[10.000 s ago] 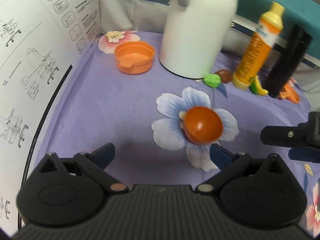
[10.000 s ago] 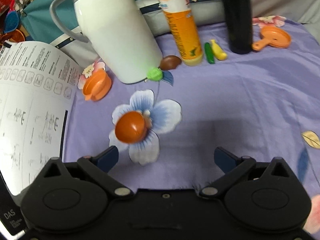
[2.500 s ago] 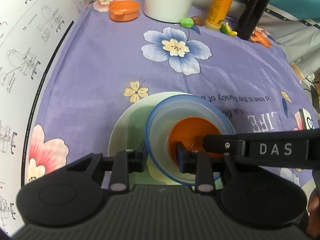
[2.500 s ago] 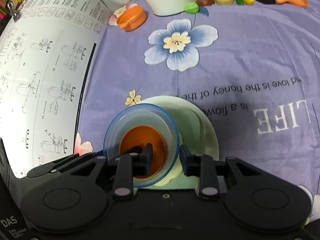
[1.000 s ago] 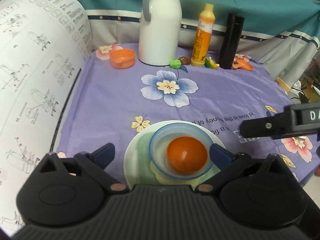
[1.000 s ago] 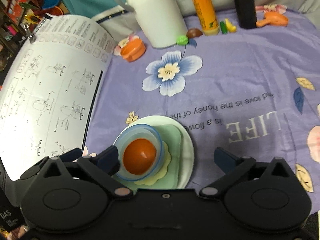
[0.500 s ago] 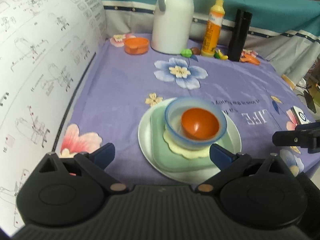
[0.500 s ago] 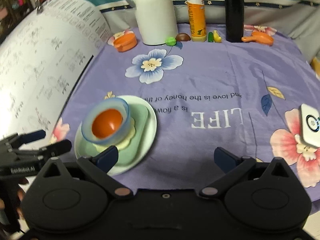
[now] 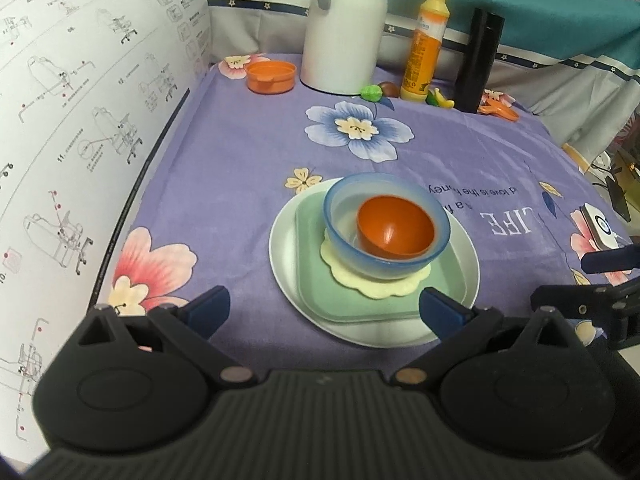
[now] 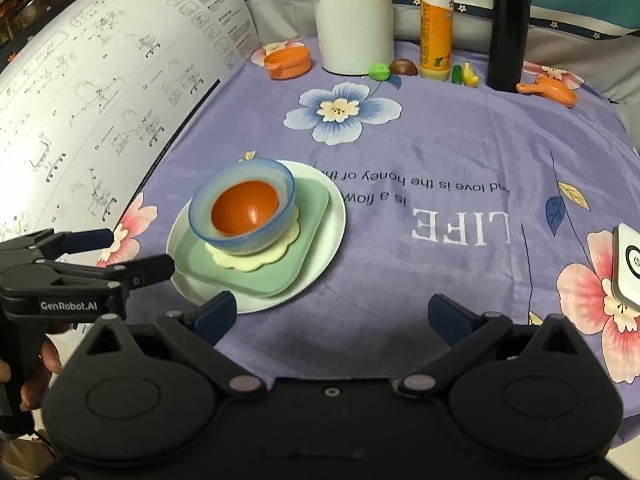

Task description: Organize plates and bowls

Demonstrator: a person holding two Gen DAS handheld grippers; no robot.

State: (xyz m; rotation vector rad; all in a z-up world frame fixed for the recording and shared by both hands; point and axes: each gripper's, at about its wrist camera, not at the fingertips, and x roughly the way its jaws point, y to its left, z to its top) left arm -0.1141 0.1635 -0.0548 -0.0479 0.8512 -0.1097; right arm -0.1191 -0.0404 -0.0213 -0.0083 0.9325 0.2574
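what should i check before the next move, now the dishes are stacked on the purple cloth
1. Left gripper empty, jaws spread: ok.
2. Right gripper empty, jaws spread: ok.
3. Orange bowl nested upright inside the blue bowl: ok.
4. Blue bowl sitting on the scalloped cream plate, green square plate and white round plate: ok.
5. Stack centred: not ok, the bowls sit toward one side of the green plate.
6. Small orange dish by the white jug belongs in the stack: cannot tell.
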